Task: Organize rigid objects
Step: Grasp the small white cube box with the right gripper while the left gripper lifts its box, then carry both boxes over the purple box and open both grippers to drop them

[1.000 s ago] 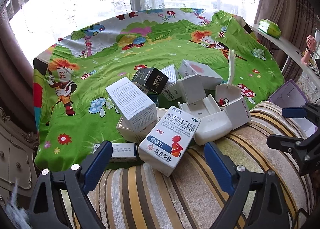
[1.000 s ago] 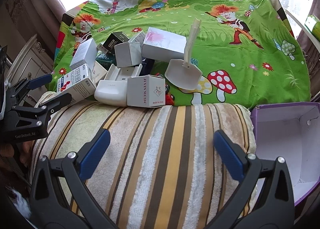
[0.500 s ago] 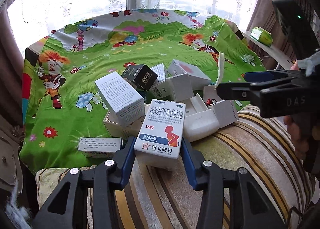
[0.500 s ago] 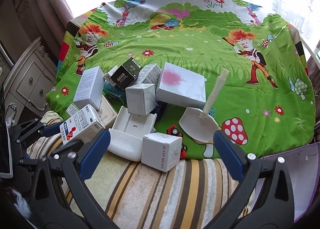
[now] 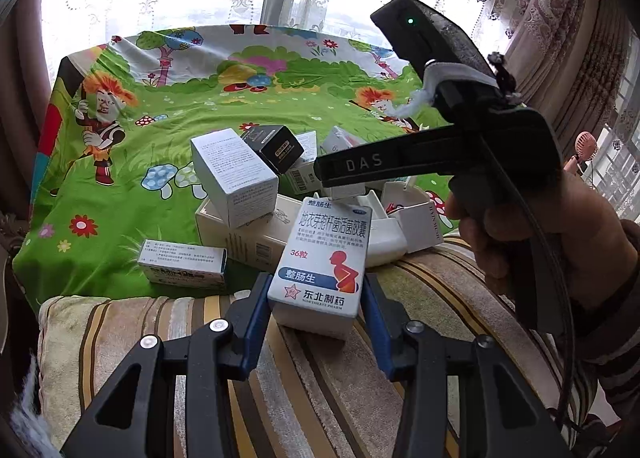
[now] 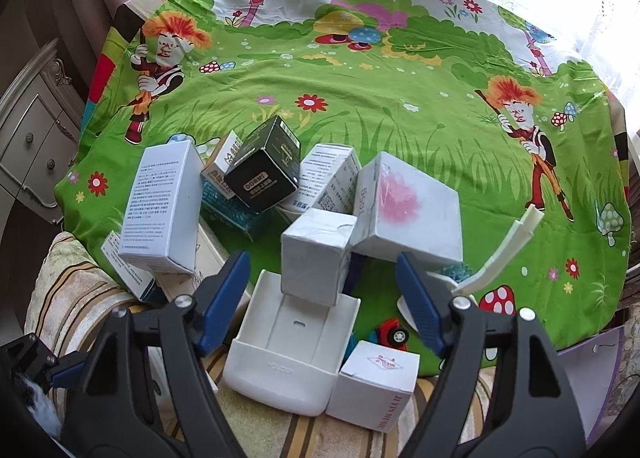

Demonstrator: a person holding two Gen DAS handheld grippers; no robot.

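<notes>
My left gripper (image 5: pixel 316 308) is shut on a white medicine box (image 5: pixel 322 262) with blue and orange print, held over the striped cushion (image 5: pixel 320 386). My right gripper (image 6: pixel 322 290) is open over the pile, its blue fingers either side of a small white cube box (image 6: pixel 314 260) that rests on a white plastic tray (image 6: pixel 288 358). The right gripper's body (image 5: pixel 460 145) crosses the left wrist view above the pile. A tall white box (image 6: pixel 162 205), a black box (image 6: pixel 264 169) and a pink-stained white box (image 6: pixel 412 207) lie in the heap.
A green cartoon sheet (image 6: pixel 360 97) covers the bed. A white scoop (image 6: pixel 496 254), a red toy car (image 6: pixel 390 334) and a small white labelled box (image 6: pixel 376 382) lie at the right of the pile. A purple box (image 6: pixel 592 370) sits at the far right. A dresser (image 6: pixel 32 129) stands at the left.
My left gripper has stayed closed on the medicine box and lifted it slightly. My right gripper has moved forward over the pile and narrowed around the white cube box.
</notes>
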